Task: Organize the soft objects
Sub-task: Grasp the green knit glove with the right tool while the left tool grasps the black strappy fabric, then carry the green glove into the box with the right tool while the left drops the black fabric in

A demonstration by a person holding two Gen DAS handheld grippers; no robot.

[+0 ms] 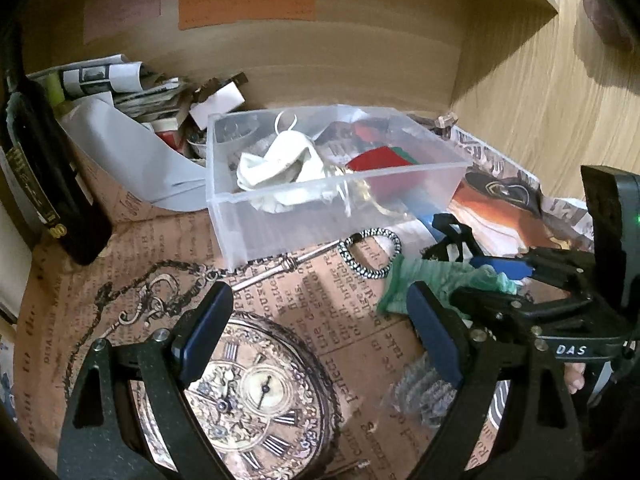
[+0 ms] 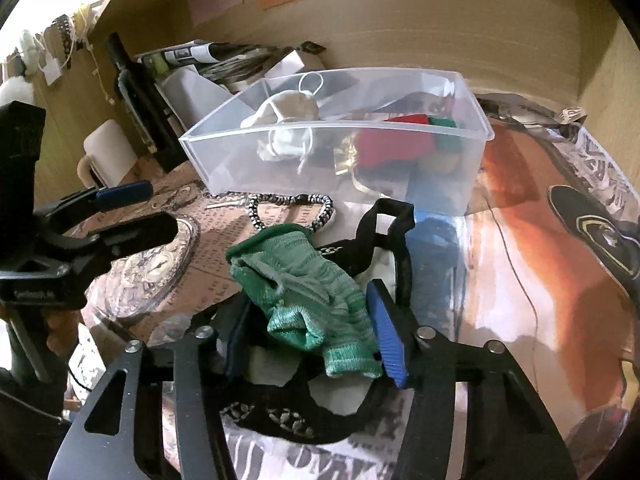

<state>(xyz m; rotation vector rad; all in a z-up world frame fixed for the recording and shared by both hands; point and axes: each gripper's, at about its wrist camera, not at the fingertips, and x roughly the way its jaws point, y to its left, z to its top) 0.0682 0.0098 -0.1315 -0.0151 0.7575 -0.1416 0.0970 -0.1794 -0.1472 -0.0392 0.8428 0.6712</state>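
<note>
The clear plastic bin [image 2: 336, 136] stands on the printed paper covering the worktop [image 1: 304, 280], and everything else is placed from it. Inside the bin lie a cream drawstring pouch [image 2: 286, 114] toward its left half and red and green felt pieces [image 2: 404, 132] toward its right. Just in front of the bin's near wall lies a black-and-white braided hair tie [image 2: 290, 208], flat on the paper. Nearer the camera than that hair tie, the right tool [image 2: 308, 336] is clamped on a green knitted sock [image 2: 304, 292]; its blue pads [image 2: 386, 340] press the crumpled fabric from both sides, and the sock's cuff points toward the bin. Under and behind the sock, still in front of the bin, sits a black strap with a patterned band [image 2: 384, 236]. The left tool [image 1: 316, 336] hangs in front of the bin's left corner, over the printed pocket watch [image 1: 248, 396] on the paper, its fingers spread apart with nothing between them. In the left wrist view the sock [image 1: 436, 280] shows to the right of the left tool, gripped by the other tool. Left of the bin stands a dark bottle [image 1: 44, 172], and behind the bin's left end a heap of papers [image 1: 120, 84] leans against the wooden back panel.
</note>
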